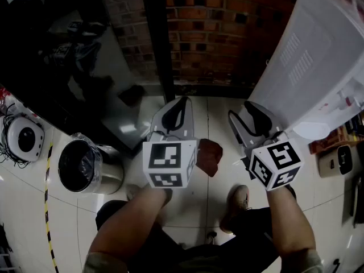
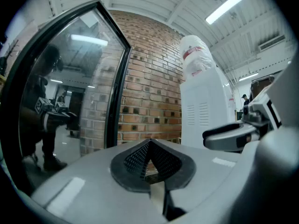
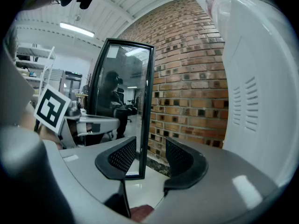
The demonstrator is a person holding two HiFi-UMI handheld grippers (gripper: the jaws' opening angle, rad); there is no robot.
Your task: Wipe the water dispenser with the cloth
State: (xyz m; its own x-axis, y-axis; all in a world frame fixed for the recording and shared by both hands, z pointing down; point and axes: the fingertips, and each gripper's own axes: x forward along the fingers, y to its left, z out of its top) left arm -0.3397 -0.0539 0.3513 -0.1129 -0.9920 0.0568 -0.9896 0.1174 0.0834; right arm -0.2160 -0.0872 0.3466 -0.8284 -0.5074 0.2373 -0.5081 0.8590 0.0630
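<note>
The white water dispenser [image 1: 307,78] stands at the right against the brick wall, and in the left gripper view the dispenser [image 2: 205,111] carries a bottle [image 2: 196,55] on top. A reddish-brown cloth [image 1: 210,155] shows low between the two grippers, apparently on the floor tiles, and neither gripper touches it. In the right gripper view the cloth [image 3: 140,213] peeks in at the bottom edge. My left gripper [image 1: 173,115] points level at the wall, and its fingertips meet with nothing held. My right gripper [image 1: 253,121] is open and empty, just left of the dispenser [image 3: 261,78].
A black-framed glass door [image 1: 156,38] stands ahead on the left beside the brick wall [image 1: 216,27]. A lined bin [image 1: 85,166] and a round white device [image 1: 25,138] sit on the floor at the left. The person's shoe [image 1: 239,201] is below the grippers.
</note>
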